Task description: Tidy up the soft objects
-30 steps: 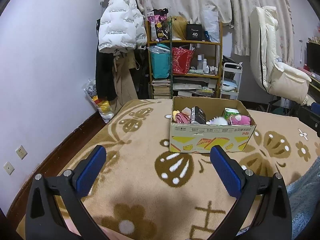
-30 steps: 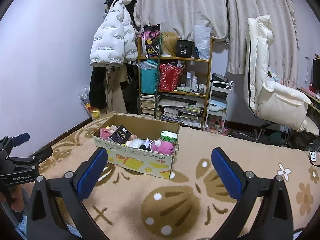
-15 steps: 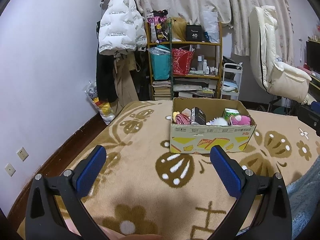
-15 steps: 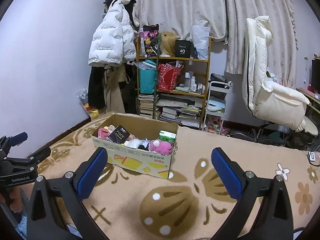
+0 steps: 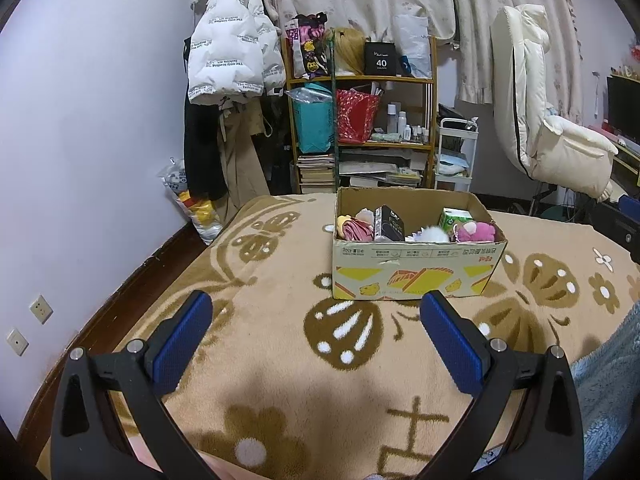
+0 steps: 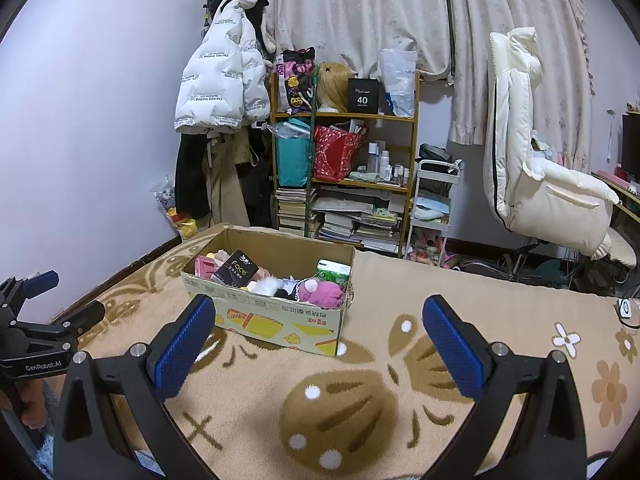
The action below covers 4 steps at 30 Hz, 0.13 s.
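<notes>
A cardboard box [image 5: 416, 268] stands on a tan patterned blanket [image 5: 280, 360]; it also shows in the right wrist view [image 6: 280, 320]. It holds a pink plush toy [image 5: 478, 232], a white fluffy toy [image 5: 428, 235], a pink soft item [image 5: 354, 229], a black pack [image 5: 389, 224] and a green tissue pack [image 5: 454, 218]. My left gripper [image 5: 316, 334] is open and empty, short of the box. My right gripper [image 6: 320, 340] is open and empty, in front of the box. The left gripper also shows at the left edge of the right wrist view [image 6: 36, 332].
A cluttered wooden shelf [image 5: 360, 128] and hanging white jacket [image 5: 232, 60] stand behind the bed. A white recliner chair [image 5: 548, 128] is at right. A white phone-like item [image 6: 625, 309] lies on the blanket at far right. A light blue fleece [image 5: 608, 392] is at lower right.
Both views have shifted slightly; the box sits a little lower and nearer in the right wrist view. Both grippers stay open and empty.
</notes>
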### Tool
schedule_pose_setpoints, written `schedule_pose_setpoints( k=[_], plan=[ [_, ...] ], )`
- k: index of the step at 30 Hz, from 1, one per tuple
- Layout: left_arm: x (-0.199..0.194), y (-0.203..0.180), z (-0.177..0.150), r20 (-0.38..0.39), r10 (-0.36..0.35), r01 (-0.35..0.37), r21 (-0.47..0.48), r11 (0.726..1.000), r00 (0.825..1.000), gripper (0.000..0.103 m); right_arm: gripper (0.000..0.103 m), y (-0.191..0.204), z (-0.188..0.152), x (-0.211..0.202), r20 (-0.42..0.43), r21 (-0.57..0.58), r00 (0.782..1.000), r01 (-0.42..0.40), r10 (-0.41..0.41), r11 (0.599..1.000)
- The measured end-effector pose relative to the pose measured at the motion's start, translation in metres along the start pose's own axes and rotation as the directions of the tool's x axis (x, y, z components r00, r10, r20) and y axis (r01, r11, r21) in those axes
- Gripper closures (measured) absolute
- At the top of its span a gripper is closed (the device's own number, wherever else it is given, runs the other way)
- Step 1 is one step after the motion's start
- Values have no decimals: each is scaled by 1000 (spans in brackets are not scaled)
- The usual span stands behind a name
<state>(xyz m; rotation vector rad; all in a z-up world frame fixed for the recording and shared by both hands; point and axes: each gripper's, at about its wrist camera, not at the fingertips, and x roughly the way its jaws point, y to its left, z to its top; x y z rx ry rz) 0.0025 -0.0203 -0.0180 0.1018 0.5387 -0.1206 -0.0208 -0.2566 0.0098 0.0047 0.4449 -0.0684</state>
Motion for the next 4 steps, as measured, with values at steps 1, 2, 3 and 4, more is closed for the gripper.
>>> schedule_pose_setpoints(
  k=[1, 2, 3, 4],
  plan=[
    [1, 0, -1, -2, -1, 1, 0, 1000, 1000, 0, 0, -1, 0, 0, -1, -1, 1000, -1, 1, 1000],
    [1, -1, -2, -3, -1, 1, 2, 1000, 1000, 0, 0, -1, 0, 0, -2, 0, 1000, -3, 3, 1000],
    [1, -1, -2, -2, -1, 1, 2, 1000, 1000, 0, 0, 0, 0, 1, 0, 1, 1000, 0, 0, 1000],
    [1, -1, -2, -2, -1, 1, 2, 1000, 1000, 0, 0, 0, 0, 1, -1, 1, 1000, -1, 1, 1000]
  ],
)
